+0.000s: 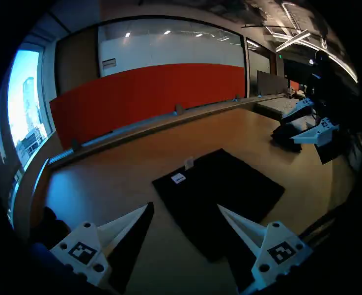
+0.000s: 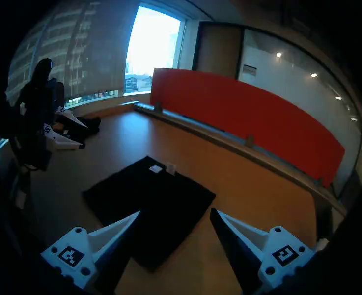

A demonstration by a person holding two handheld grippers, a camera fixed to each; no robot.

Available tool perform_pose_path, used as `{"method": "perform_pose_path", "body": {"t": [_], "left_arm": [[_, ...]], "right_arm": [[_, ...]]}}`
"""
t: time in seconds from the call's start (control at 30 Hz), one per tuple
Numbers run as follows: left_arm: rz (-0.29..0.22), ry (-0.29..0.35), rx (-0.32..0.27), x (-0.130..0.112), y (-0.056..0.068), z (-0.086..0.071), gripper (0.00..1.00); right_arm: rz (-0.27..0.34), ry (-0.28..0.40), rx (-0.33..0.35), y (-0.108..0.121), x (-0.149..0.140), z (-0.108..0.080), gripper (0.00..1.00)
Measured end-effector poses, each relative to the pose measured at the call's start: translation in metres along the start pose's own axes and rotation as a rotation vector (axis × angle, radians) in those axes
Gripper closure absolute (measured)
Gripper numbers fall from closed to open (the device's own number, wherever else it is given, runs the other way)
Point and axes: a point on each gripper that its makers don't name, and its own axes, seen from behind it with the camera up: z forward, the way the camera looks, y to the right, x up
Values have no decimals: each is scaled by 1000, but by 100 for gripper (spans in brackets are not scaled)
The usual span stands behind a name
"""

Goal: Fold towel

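A long wooden table point(image 1: 131, 167) runs beside a red partition point(image 1: 146, 96), near a bright window point(image 2: 151, 46).

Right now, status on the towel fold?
Left gripper open, empty. Right gripper open, empty. Towel flat on table, white tags up, neither gripper touching it. Nothing on top of it.

Open table point(image 1: 126, 172) lies around the towel point(image 1: 220, 196); red divider point(image 1: 146, 98) walls its far edge.
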Motion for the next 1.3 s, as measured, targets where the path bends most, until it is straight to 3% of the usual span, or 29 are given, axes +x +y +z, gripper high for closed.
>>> {"method": "perform_pose_path", "body": {"t": [0.23,0.6,0.9,1.3], "left_arm": [[10,-65,-42,-35,14,13,16],[13,-152,-88,-79,25,26,16],[31,-233,-103,-114,31,31,16],[23,-306,-172,-139,52,31,16]], "right_arm": [[-5,-54,31,-16,-34,18,0],[-9,-136,59,-30,-81,38,0],[1,-207,83,-39,-119,43,0],[-9,-276,127,-50,-148,40,0]]}}
